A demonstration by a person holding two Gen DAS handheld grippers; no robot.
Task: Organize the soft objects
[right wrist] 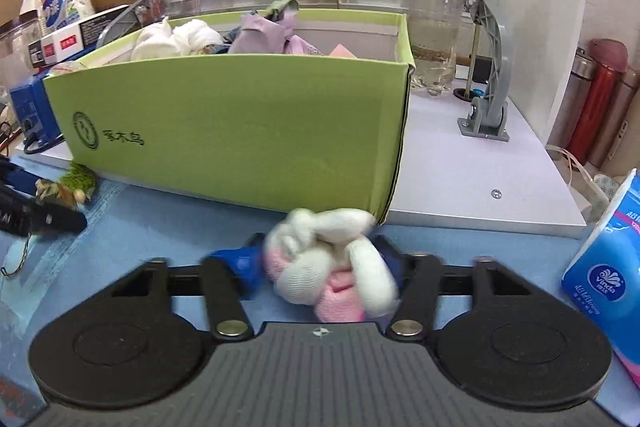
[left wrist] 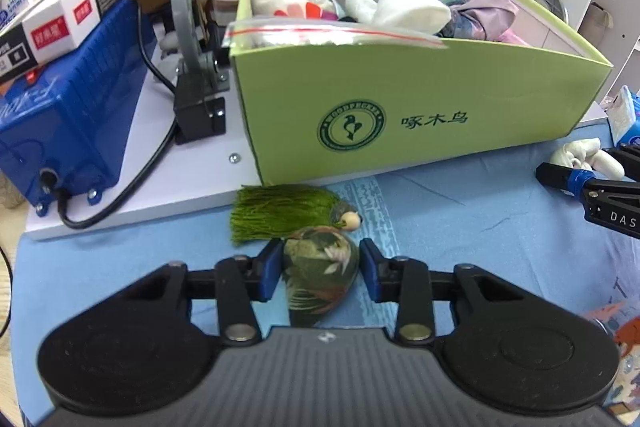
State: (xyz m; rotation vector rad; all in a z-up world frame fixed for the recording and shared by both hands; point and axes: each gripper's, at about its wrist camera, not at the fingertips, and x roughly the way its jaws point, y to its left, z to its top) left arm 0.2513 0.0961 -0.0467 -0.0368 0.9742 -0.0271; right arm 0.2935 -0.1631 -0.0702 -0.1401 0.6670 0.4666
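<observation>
Left gripper [left wrist: 320, 273] clamps the sachet [left wrist: 320, 279], right gripper [right wrist: 320, 267] the sock [right wrist: 332, 267]; the tassel [left wrist: 276, 213] may snag the box [left wrist: 400, 115] rim

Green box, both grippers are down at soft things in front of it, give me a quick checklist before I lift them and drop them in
1. Left gripper around the green sachet: ok, pads sit on both sides.
2. Left pads squeezing the sachet firmly: cannot tell.
3. Right gripper around the white and pink sock bundle: ok, though the view is blurred and grip firmness cannot be told.
4. Green tassel free of the left fingers: ok, it lies ahead of them on the blue cloth.
5. Green box open on top: ok.
6. Room inside: not ok near the front left, where a zip bag lies over the rim.
</observation>
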